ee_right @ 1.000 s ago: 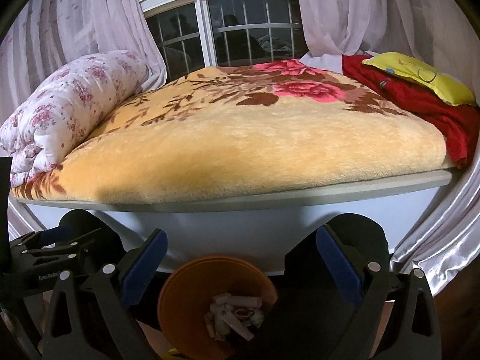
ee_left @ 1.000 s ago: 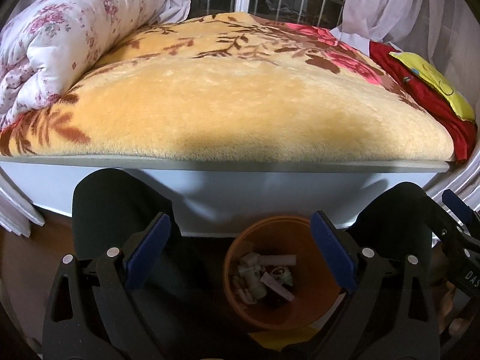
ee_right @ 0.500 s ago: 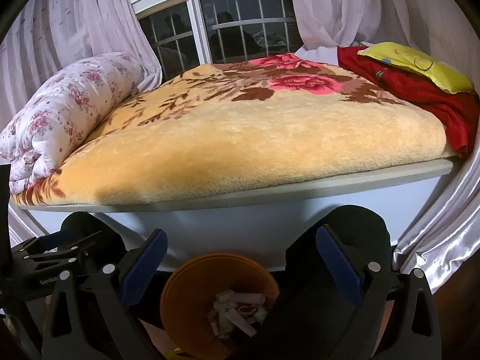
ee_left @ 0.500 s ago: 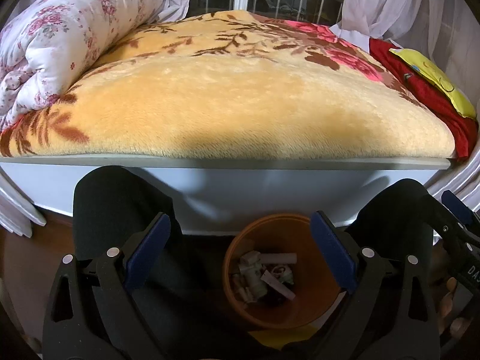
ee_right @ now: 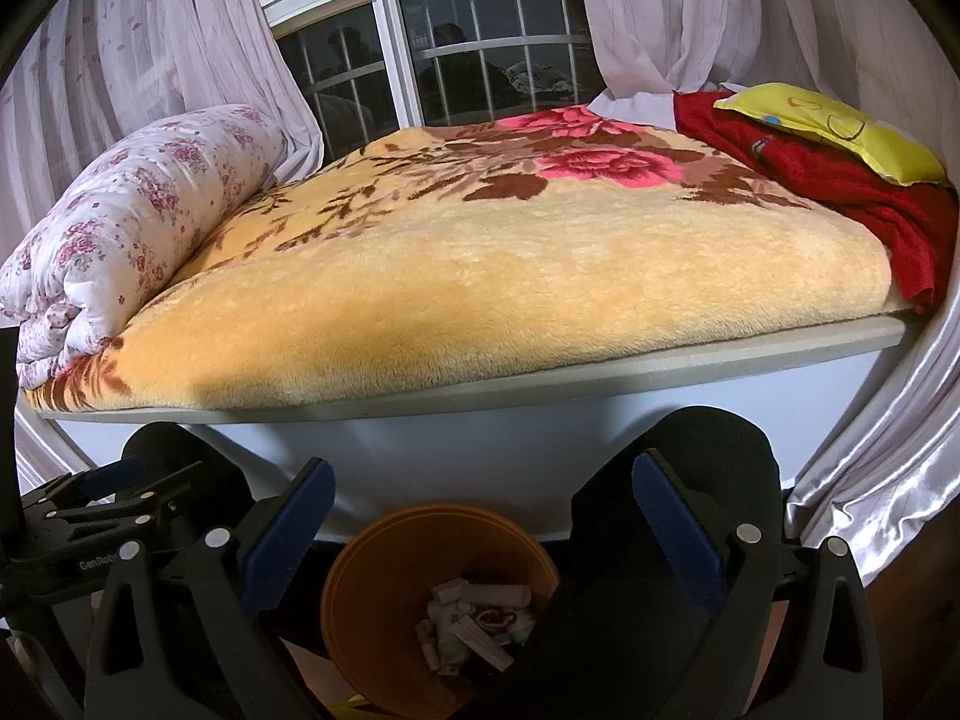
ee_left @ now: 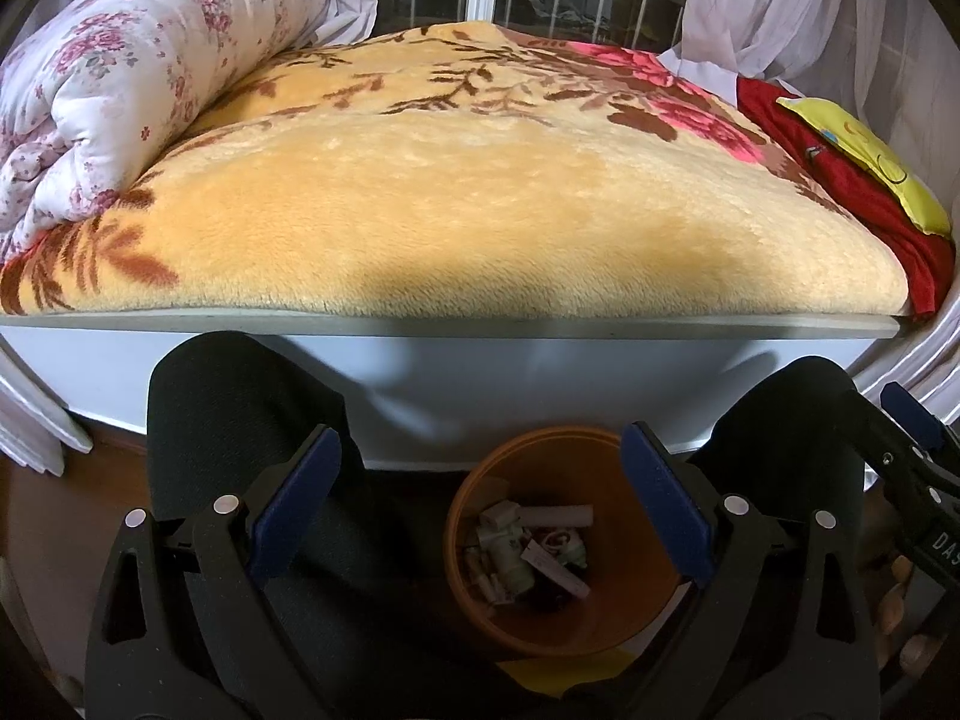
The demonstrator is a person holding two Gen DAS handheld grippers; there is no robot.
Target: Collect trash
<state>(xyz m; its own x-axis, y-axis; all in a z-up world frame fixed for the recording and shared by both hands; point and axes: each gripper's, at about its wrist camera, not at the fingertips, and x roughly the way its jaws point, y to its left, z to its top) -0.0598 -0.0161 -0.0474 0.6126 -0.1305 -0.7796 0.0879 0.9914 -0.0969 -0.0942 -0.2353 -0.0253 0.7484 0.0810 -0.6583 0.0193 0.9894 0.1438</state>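
An orange bin (ee_left: 630, 594) stands on the floor against the white bed base, holding several crumpled paper scraps (ee_left: 528, 552). My left gripper (ee_left: 480, 408) hangs open above it, nothing between its blue-padded fingers. The right wrist view shows the same bin (ee_right: 372, 600) with the paper scraps (ee_right: 474, 624) inside. My right gripper (ee_right: 480, 456) is open and empty over it. Each view catches the other gripper at its edge.
A bed with an orange floral blanket (ee_left: 480, 192) fills the space ahead. On it lie a rolled flowered quilt (ee_left: 120, 96) at the left and a red cloth (ee_right: 840, 192) with a yellow pillow (ee_right: 828, 126) at the right. Curtains (ee_right: 876, 468) hang beside a barred window (ee_right: 456, 42).
Both grippers stay open over the bin. The right view has tilted up slightly, showing more window and the bed lower in frame.
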